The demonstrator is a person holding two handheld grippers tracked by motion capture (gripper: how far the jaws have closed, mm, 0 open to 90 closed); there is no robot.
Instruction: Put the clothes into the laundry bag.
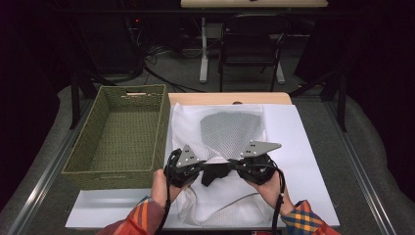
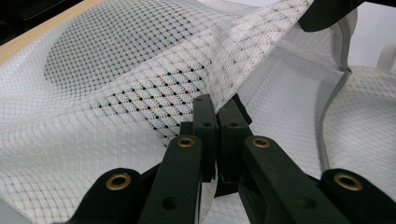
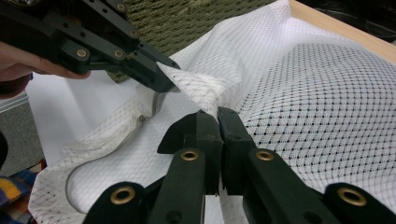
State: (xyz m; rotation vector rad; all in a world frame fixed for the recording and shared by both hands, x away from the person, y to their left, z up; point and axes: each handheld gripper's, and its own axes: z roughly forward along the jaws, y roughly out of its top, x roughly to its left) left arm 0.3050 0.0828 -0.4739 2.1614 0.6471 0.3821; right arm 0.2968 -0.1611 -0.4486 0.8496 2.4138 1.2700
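Observation:
A white mesh bag (image 1: 227, 129) lies spread on a white sheet (image 1: 306, 161) that covers the table. Both grippers meet over the bag's near half. My left gripper (image 1: 207, 171) is shut, pinching a raised fold of the mesh (image 2: 116, 70) between its jaws (image 2: 217, 105). My right gripper (image 1: 231, 166) is shut on the same fold of mesh (image 3: 317, 84), a little way along from the left one, jaws together (image 3: 217, 116). In the right gripper view the left gripper (image 3: 161, 77) holds the lifted edge just ahead. A small zipper pull (image 3: 141, 119) shows on the bag's seam.
A green woven basket (image 1: 83, 142) stands to the left of the bag, against the sheet's edge. The table's wooden far edge (image 1: 230, 98) runs behind the bag. A chair (image 1: 252, 44) and table legs stand on the floor beyond.

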